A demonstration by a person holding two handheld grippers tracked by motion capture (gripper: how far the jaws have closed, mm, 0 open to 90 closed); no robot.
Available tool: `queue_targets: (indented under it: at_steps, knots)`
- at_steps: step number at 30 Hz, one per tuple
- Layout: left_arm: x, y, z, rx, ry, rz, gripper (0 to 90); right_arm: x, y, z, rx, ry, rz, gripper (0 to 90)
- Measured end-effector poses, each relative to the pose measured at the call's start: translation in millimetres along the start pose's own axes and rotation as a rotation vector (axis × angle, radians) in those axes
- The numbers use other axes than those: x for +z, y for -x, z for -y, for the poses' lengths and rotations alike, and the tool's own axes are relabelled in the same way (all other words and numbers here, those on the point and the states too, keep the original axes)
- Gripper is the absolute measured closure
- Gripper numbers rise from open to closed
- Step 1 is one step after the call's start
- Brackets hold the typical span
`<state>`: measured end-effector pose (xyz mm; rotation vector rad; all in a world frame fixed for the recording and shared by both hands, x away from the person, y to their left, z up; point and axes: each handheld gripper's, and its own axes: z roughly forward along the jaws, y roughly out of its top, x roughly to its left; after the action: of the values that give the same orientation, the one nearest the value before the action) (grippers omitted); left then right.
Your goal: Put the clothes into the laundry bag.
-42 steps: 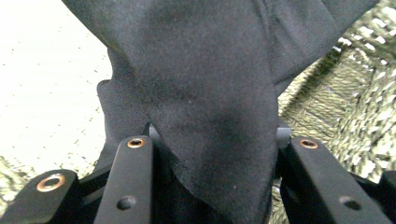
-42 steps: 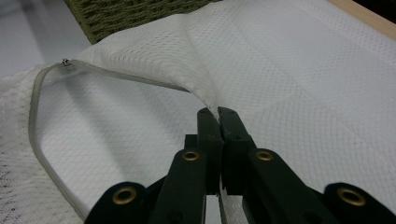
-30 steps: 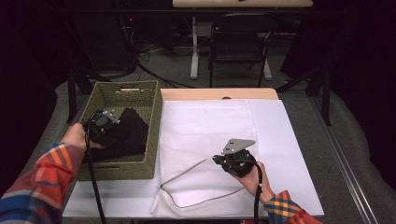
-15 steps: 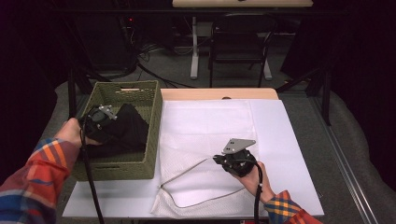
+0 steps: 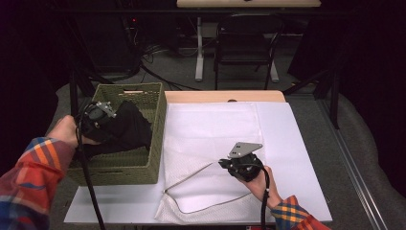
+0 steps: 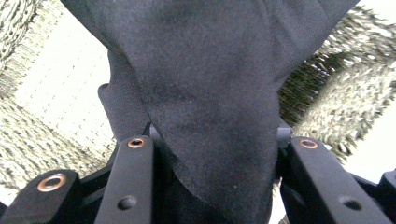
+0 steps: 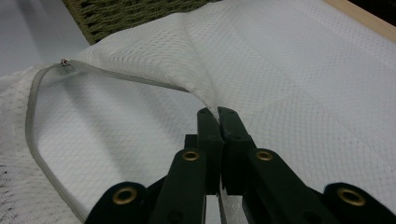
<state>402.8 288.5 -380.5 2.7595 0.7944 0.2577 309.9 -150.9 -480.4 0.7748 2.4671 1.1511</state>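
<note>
Cloth [image 6: 205, 102], soft and limp, hangs pinched in my left fingers [image 6: 135, 177]; right fingers [image 7: 219, 126] pinch the mesh bag [image 7: 289, 70] edge.

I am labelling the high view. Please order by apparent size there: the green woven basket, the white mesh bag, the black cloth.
1. white mesh bag, the largest area.
2. green woven basket.
3. black cloth, the smallest; part of it lies hidden inside the basket, so its full size is unsure.
</note>
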Motion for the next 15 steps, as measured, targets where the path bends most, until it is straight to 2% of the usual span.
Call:
queue_targets:
  at_steps: [14, 15]
  knots:
    - [-28.9, -0.1, -0.4, -0.001, 0.006, -0.025, 60.0, 0.4, 0.1, 0.1, 0.001, -0.002, 0.000, 88.8]
    - [-31.2, -0.5, -0.7, 0.010, 0.000, -0.028, 60.0, 0.2, 0.0, 0.0, 0.001, -0.001, 0.001, 88.8]
